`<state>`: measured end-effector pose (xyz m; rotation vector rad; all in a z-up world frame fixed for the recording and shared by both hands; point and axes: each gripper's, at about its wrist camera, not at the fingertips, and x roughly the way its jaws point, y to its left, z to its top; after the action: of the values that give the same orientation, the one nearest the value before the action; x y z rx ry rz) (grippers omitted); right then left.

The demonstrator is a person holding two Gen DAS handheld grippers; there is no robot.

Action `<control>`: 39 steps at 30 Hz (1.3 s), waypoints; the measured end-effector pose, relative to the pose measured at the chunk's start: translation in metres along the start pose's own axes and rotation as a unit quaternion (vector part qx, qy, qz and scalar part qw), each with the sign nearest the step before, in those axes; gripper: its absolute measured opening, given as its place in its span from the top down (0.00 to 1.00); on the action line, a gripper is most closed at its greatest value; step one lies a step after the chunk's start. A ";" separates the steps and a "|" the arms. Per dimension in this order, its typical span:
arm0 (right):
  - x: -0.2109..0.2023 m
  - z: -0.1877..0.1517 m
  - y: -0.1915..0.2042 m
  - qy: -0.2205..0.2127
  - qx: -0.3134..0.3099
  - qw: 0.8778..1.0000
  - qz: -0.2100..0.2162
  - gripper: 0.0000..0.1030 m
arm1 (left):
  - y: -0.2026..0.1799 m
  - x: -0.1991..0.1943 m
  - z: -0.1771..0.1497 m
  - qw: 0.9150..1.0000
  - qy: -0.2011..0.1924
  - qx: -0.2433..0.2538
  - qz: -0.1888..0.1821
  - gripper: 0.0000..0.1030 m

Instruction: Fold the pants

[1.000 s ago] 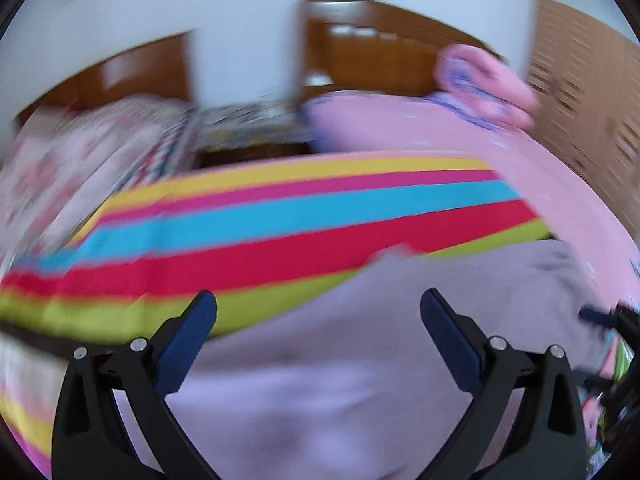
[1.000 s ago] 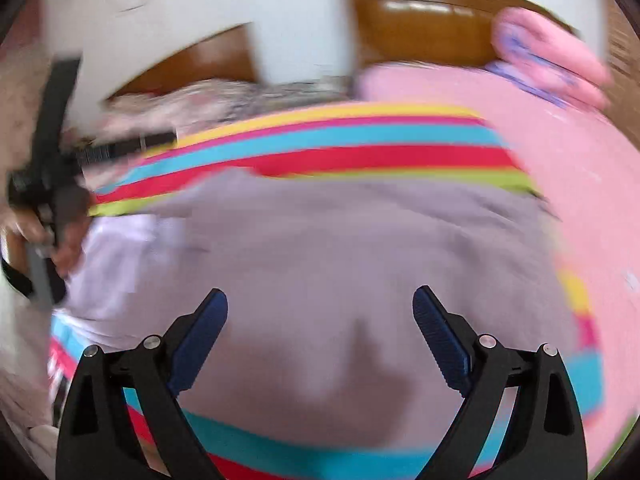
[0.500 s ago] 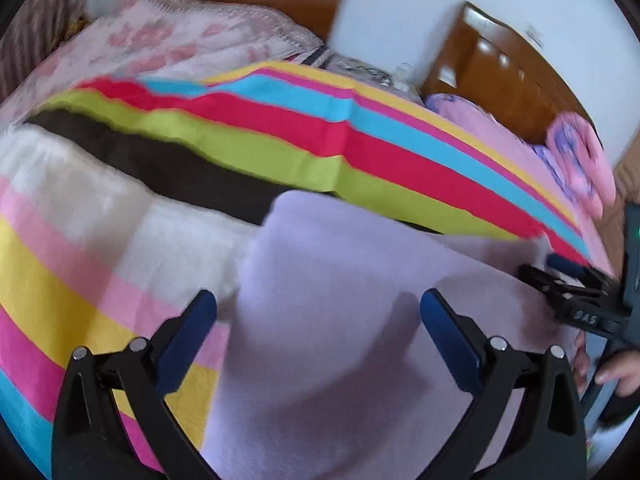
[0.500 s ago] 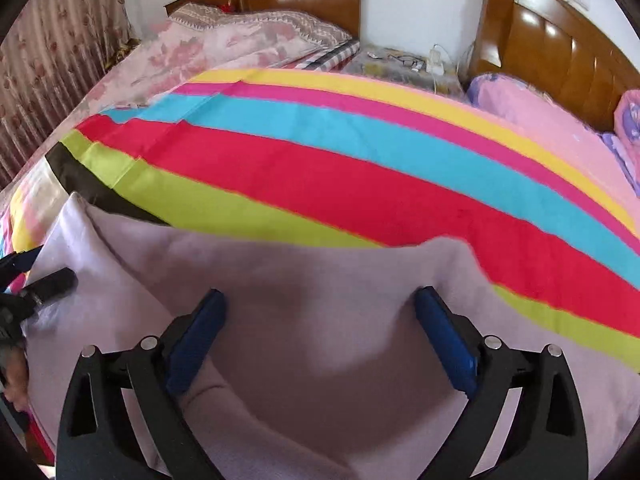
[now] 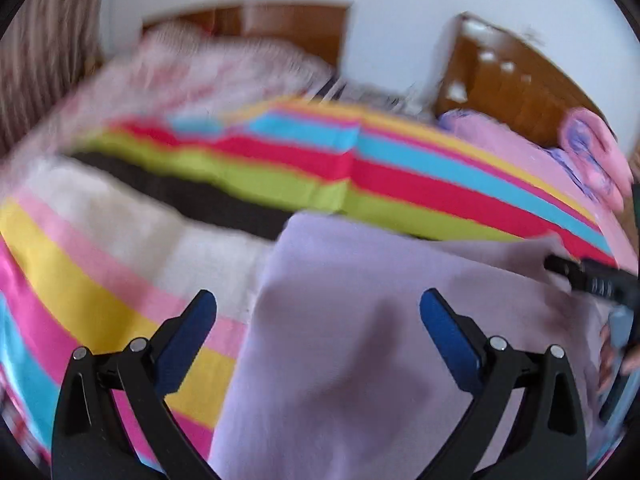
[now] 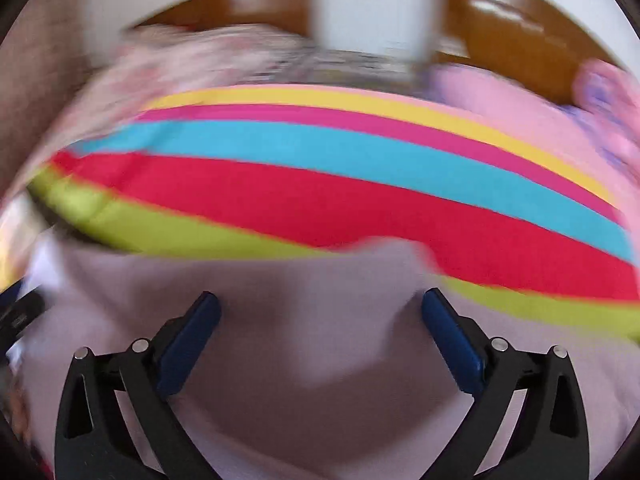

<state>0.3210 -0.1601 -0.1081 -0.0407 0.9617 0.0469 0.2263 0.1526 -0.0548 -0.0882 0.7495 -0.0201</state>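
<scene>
Pale lilac pants [image 5: 360, 320] lie spread on a striped bedcover [image 5: 400, 176]; the right wrist view shows the same pants [image 6: 304, 320] close below. My left gripper [image 5: 318, 320] hangs open above the pants near their left edge, nothing between its blue pads. My right gripper [image 6: 320, 320] is also open over the lilac cloth, holding nothing. At the right edge of the left wrist view the other gripper's black tip [image 5: 588, 276] lies against the pants' far corner. Both views are blurred by motion.
The bedcover [image 6: 320, 192] runs in yellow, pink, blue, red and green bands. A floral quilt [image 5: 208, 72] lies at the back left, a pink sheet [image 5: 532, 160] with a rolled pink blanket [image 5: 596, 152] at the right. Wooden headboards [image 5: 520, 92] stand against a white wall.
Both cameras have swung and now blur. The pants sit much as half a second ago. Both grippers stay open and empty.
</scene>
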 end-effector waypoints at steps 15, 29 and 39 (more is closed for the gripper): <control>-0.081 -0.118 0.015 -0.028 -0.064 0.994 0.085 0.04 | -0.047 -0.038 -0.083 0.989 0.040 0.127 -0.061 0.01; -0.115 -0.176 -0.032 -0.031 -0.039 0.999 0.022 0.04 | -0.029 -0.051 -0.091 0.991 0.052 0.116 -0.051 0.01; -0.134 -0.206 -0.124 -0.042 0.063 0.997 -0.018 0.04 | -0.031 -0.047 -0.090 0.990 0.059 0.115 -0.050 0.01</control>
<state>0.0825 -0.2985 -0.1141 0.0603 0.8788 -0.0442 0.1311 0.1177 -0.0858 0.0959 0.8557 -0.2092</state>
